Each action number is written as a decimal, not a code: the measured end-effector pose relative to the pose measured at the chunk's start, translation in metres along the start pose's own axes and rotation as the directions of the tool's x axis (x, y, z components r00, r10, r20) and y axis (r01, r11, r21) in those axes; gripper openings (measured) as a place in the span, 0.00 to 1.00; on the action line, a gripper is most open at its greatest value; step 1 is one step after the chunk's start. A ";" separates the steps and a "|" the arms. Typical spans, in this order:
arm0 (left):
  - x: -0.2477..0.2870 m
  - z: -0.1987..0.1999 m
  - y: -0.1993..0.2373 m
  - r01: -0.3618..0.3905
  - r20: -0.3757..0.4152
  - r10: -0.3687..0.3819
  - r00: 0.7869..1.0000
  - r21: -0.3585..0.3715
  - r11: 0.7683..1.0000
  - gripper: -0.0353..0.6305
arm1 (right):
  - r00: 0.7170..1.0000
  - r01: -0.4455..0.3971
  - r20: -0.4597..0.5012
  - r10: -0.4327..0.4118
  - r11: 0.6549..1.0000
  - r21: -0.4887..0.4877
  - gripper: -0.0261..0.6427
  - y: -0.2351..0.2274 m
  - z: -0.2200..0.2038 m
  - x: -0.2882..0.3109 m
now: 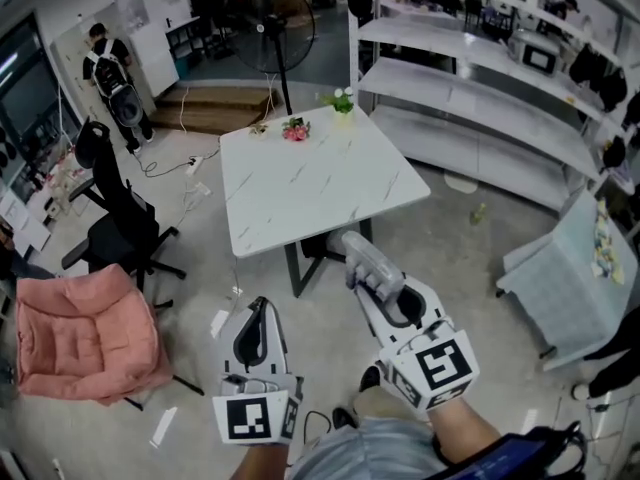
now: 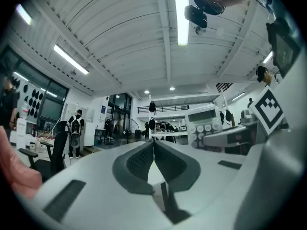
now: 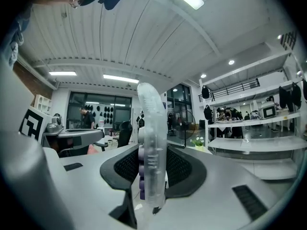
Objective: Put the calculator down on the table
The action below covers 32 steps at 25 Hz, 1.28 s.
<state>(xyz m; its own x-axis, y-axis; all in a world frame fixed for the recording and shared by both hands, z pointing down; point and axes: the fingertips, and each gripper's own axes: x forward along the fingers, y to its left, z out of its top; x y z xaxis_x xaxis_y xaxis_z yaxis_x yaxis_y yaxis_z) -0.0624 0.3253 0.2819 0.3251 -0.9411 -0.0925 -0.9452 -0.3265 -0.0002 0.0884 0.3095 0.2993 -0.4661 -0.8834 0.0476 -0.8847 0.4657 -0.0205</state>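
Observation:
A pale translucent calculator (image 1: 372, 260) with purple keys sticks out ahead of my right gripper (image 1: 388, 290), which is shut on it. Both hang over the floor, just short of the near edge of the white marble table (image 1: 310, 183). In the right gripper view the calculator (image 3: 152, 152) stands edge-on between the dark pads (image 3: 184, 169). My left gripper (image 1: 262, 313) is lower left of it over the floor, shut and empty. In the left gripper view its pads meet at the tips (image 2: 153, 143), and the calculator (image 2: 204, 126) shows face-on to the right.
Pink flowers (image 1: 296, 128) and a small potted plant (image 1: 343, 100) sit at the table's far edge. A pink cushioned chair (image 1: 85, 333) and a black office chair (image 1: 125, 223) stand at the left, a fan (image 1: 275, 33) behind, and white shelves (image 1: 480, 88) at the right. A person (image 1: 112, 73) stands far back.

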 end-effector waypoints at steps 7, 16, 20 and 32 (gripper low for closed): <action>0.036 -0.025 0.027 -0.003 -0.078 0.003 0.997 0.004 1.000 0.07 | 0.999 0.024 -0.040 -0.023 0.999 0.035 0.26 -0.019 -0.022 0.044; 0.141 -0.044 0.045 0.005 -0.153 0.006 0.988 0.067 0.998 0.06 | 0.997 0.012 -0.077 -0.004 0.994 0.112 0.26 -0.084 -0.047 0.128; 0.182 -0.034 0.054 -0.014 -0.135 0.028 0.990 0.100 0.995 0.06 | 0.997 -0.015 -0.068 0.024 0.991 0.132 0.26 -0.108 -0.040 0.165; 0.229 -0.026 0.082 -0.089 -0.104 0.104 0.989 0.139 0.986 0.07 | 0.995 -0.094 -0.025 0.097 0.989 0.118 0.26 -0.129 -0.021 0.234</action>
<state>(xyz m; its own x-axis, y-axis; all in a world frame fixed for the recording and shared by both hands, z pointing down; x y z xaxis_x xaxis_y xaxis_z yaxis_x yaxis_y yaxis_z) -0.0646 0.0805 0.2865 0.2267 -0.9739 0.0120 -0.9653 -0.2263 -0.1303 0.0939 0.0441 0.3345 -0.5498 -0.8323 0.0702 -0.8313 0.5372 -0.1426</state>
